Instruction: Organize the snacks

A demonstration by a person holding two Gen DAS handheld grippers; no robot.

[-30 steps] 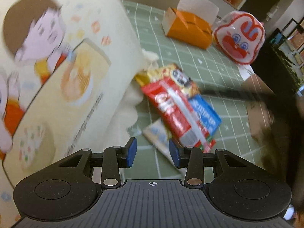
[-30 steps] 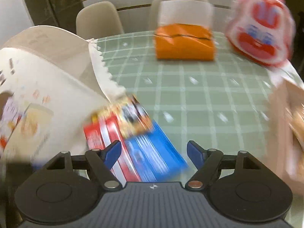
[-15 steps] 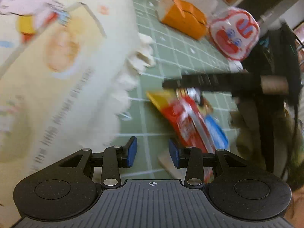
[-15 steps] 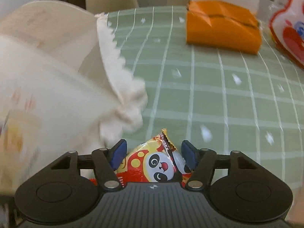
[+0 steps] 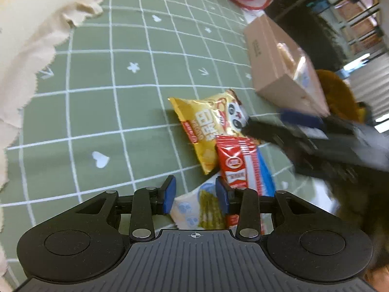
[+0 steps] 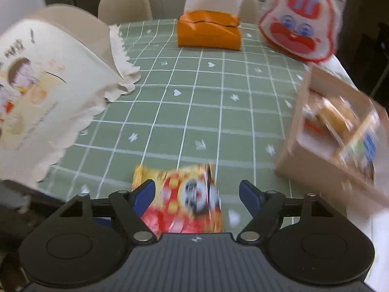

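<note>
Over the green tablecloth [image 5: 136, 102], my left gripper [image 5: 195, 194] has swung off the paper bag [image 6: 48, 80] onto the snack pile [image 5: 218, 141], half-open and empty. My right gripper [image 6: 197, 194] is opening over the panda packet [image 6: 184, 199], unheld, so sorting into the box [image 6: 323, 146] awaits.

yellow panda snack bag [image 5: 211, 124] lies flat on the green cloth, overlapped by red packet [image 5: 234, 168].
</note>
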